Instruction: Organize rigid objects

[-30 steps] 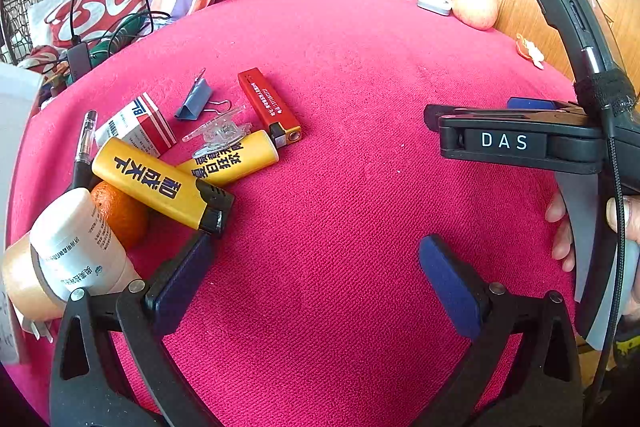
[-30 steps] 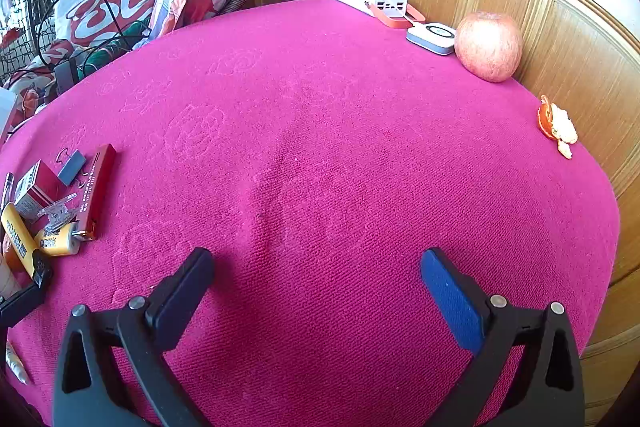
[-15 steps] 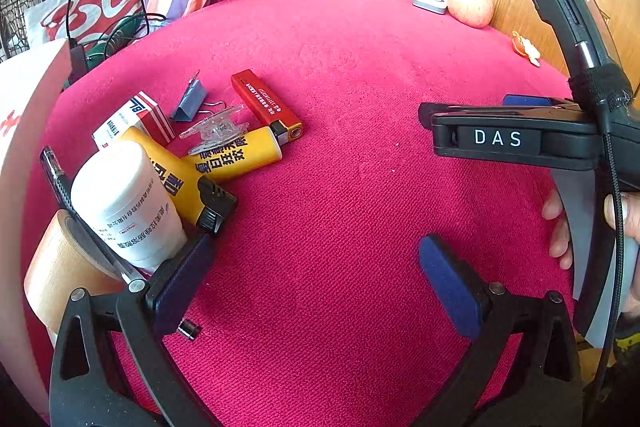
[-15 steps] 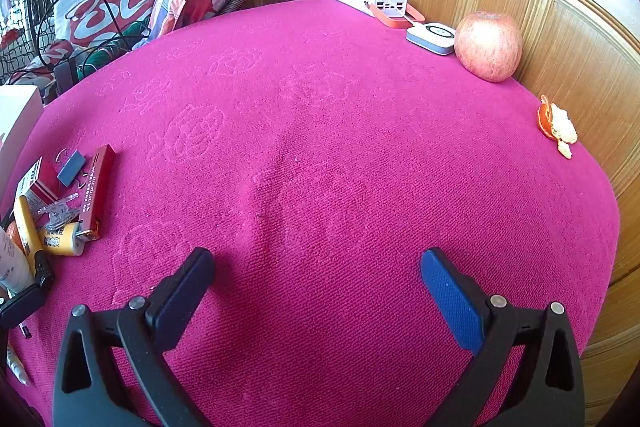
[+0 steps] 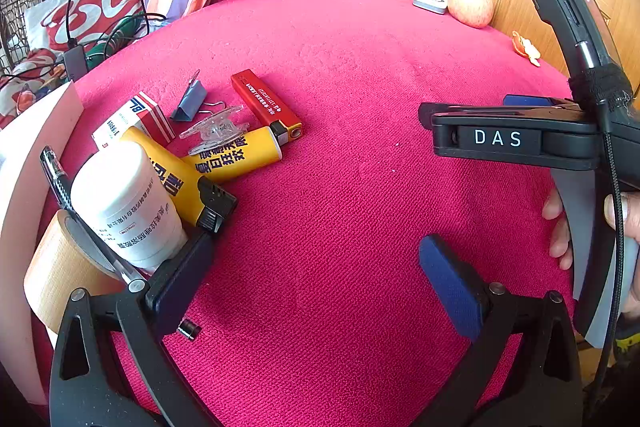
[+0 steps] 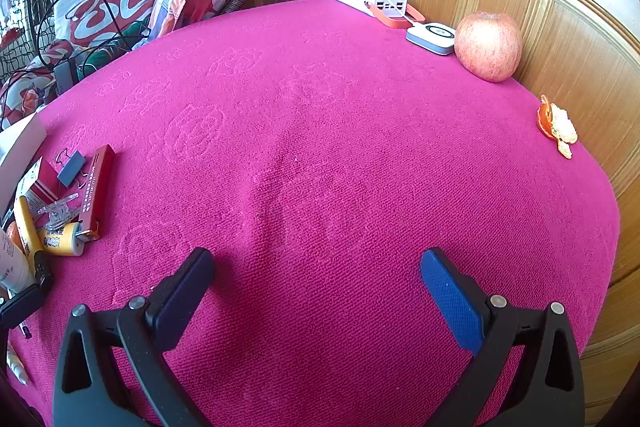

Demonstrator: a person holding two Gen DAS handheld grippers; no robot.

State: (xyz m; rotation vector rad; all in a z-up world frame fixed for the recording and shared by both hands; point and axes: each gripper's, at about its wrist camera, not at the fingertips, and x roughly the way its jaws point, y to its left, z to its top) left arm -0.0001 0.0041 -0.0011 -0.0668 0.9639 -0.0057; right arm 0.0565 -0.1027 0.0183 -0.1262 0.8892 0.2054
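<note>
White bottle (image 5: 124,203) w/ lighters is seen clustered at worktop (image 5: 340,187) left edge, beside left hand-held gripper (image 5: 316,267), spread wide. Right hand-held gripper (image 6: 320,291) is likewise spread, nothing held.

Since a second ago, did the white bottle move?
Yes. In the left wrist view the white bottle now hides the orange and overlaps the yellow lighter, farther along the lighter toward the red lighter.
</note>
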